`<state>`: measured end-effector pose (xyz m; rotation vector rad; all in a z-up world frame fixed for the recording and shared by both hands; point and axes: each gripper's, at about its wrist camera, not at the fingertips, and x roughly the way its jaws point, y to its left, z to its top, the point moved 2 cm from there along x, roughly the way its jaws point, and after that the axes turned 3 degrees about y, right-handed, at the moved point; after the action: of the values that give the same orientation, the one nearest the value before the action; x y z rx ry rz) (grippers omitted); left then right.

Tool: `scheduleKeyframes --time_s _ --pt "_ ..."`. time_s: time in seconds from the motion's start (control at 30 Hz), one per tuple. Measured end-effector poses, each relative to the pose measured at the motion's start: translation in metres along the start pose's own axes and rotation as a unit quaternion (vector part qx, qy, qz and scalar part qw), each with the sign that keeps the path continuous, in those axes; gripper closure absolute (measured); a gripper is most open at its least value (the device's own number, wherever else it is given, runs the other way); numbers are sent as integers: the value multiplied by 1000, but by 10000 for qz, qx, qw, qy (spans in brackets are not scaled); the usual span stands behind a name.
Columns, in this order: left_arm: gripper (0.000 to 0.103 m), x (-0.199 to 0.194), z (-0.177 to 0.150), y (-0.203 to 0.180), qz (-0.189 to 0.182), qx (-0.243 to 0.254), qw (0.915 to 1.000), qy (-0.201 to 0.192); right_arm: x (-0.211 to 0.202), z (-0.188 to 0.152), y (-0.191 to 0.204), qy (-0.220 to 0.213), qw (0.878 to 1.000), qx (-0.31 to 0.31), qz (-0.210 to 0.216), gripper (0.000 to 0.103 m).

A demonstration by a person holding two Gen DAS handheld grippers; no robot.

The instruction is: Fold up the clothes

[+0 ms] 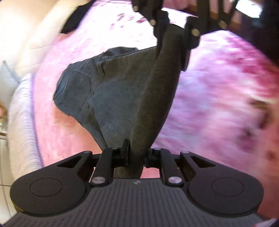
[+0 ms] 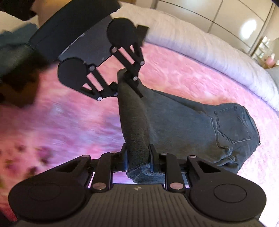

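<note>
Dark grey-blue jeans (image 1: 108,97) lie partly on a pink bedspread (image 1: 218,87), back pocket up. My left gripper (image 1: 136,153) is shut on the leg end of the jeans and holds it above the bed. My right gripper (image 2: 137,157) is shut on the same leg end a short way along. The fabric stretches taut between the two. Each gripper shows in the other's view: the right one in the left wrist view (image 1: 171,35), the left one in the right wrist view (image 2: 126,83). The waist and pocket part (image 2: 232,129) rests on the bed.
A pale lilac blanket (image 2: 209,52) runs along the bed's far edge, with wardrobe doors (image 2: 226,15) behind it. A dark garment (image 1: 71,21) lies at the bed's far side. A white wall or headboard (image 1: 22,35) is at the left.
</note>
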<state>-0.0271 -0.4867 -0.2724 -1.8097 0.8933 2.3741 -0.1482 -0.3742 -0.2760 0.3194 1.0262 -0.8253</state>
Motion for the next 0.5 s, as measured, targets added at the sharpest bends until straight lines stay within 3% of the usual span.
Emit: scheduleKeyframes --time_s 0.13,0.27,0.37,0.5 --pt "91 -44 -1 -7 -862 -319 9956 177 -47 6 30 39 9960 164 881 80" --pt "91 -61 18 46 -834 -748 9936 114 -76 12 16 -83 9916 369 1237 80" --pt "90 -54 47 114 -643 -1044 9925 2 -92 21 -37 -301 9906 747 1109 81" --pt "90 -19 90 190 -443 -1179 9920 65 -98 25 -136 -593 9866 1236 887 82"
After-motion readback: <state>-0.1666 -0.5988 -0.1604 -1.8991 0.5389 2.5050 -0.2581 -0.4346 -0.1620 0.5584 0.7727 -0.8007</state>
